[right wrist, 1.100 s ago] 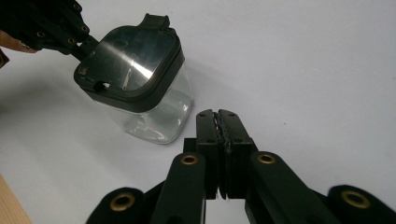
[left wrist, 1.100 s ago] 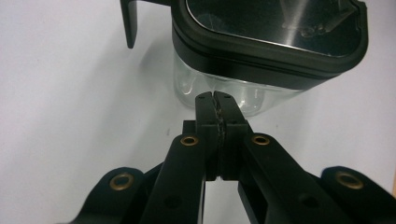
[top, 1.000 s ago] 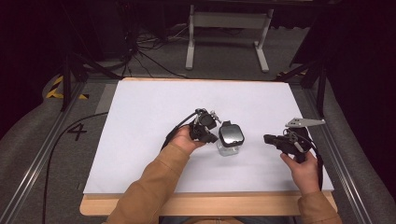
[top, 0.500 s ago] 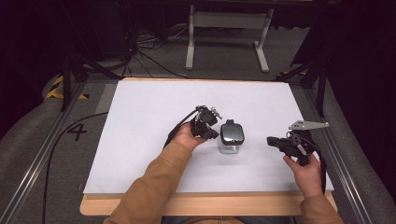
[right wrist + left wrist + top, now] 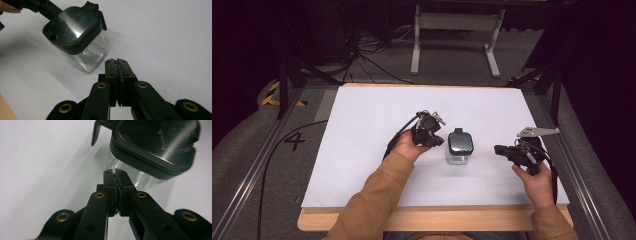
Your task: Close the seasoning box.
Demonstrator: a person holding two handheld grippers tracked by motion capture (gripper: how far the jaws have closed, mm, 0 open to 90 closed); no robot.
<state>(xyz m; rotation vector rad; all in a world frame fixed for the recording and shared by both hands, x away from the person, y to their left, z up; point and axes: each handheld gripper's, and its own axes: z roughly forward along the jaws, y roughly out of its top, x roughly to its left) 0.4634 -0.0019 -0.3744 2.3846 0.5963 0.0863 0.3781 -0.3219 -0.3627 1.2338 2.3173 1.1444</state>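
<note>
Jaws of the left gripper [image 5: 115, 173] are pressed together with nothing between them, and their tips sit right at the clear wall of the jar [image 5: 140, 178], just under its black lid [image 5: 155, 142]; touching or a hair apart, I cannot tell. Beyond and to the left of those tips the lid's latch [image 5: 96, 132] sticks up loose. The right gripper [image 5: 116, 61] is also pressed shut on nothing, with the jar ahead of its tips and to their left, near but apart.

Risk, as I judge it: the jar is light-looking, smooth and held by neither tool. A push from the left tips low on the glass could slide it across the white sheet [image 5: 362, 150] or tip it away, since nothing braces the far side. Closed tips can only poke, so a try at the latch may skid off the glossy lid. The right gripper stands too far off to catch a slide.
</note>
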